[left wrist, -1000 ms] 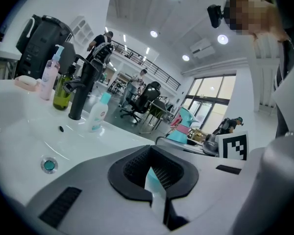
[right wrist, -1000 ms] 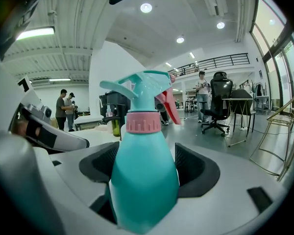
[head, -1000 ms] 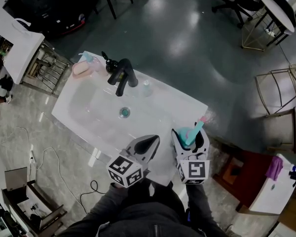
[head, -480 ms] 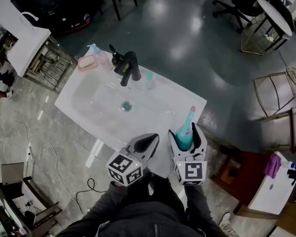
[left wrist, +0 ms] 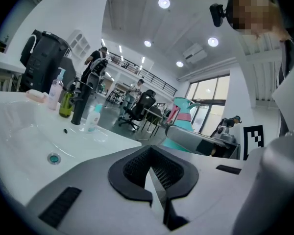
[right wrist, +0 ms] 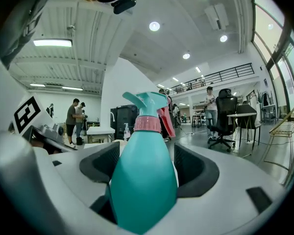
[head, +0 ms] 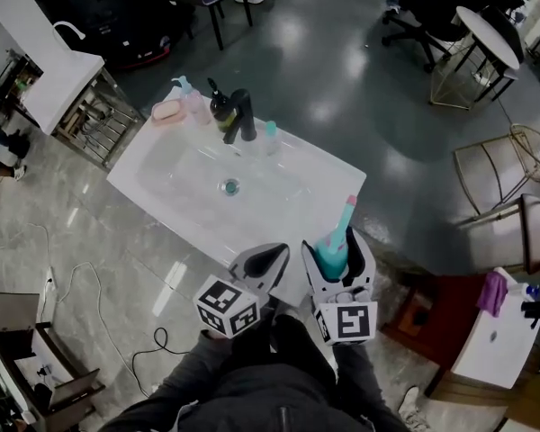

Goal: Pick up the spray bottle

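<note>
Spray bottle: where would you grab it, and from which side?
Likely the broad body of the spray bottle, below the pink collar, coming from the side: it stands upright and its trigger head is narrow. The right gripper holds it there.

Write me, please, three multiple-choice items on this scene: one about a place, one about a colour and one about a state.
1. Where is the spray bottle?
A. Lying in the sink basin
B. Between the jaws of the right gripper
C. Standing beside the faucet

2. What colour is the spray bottle's body?
A. Yellow
B. Black
C. Teal

3. How does the left gripper stand?
A. Shut, with nothing between its jaws
B. Wide open
C. Shut on the spray bottle

Answers:
1 B: the right gripper view shows the jaws closed on the spray bottle's sides.
2 C: that view and the head view both show a teal body under a pink collar.
3 A: the left gripper view shows its pads meeting with nothing between them.
</note>
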The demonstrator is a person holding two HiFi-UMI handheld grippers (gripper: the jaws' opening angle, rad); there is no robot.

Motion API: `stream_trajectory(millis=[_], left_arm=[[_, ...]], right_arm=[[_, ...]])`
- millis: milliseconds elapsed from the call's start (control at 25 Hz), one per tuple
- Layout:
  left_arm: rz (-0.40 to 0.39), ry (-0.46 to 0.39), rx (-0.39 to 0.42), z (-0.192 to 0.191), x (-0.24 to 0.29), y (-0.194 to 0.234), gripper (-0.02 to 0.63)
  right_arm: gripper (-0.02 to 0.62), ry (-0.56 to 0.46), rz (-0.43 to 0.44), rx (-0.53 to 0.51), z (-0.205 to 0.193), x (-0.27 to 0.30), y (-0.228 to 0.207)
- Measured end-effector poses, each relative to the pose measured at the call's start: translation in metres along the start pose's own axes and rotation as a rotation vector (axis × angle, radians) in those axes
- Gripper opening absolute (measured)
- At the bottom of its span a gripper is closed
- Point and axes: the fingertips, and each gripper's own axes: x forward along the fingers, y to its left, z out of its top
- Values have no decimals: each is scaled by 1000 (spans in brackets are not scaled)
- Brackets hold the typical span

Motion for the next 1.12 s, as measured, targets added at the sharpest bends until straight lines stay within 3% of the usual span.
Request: stream_trajectory(millis=[560,1120], left_arm=[[-3,-84,70,-11,-42,-83,8],[13,-127,88,-31,-70,-119,8]], right_arm=[[330,-145,15,-55,46,-99,19],[330,-173,0,-70,41,-158,26]])
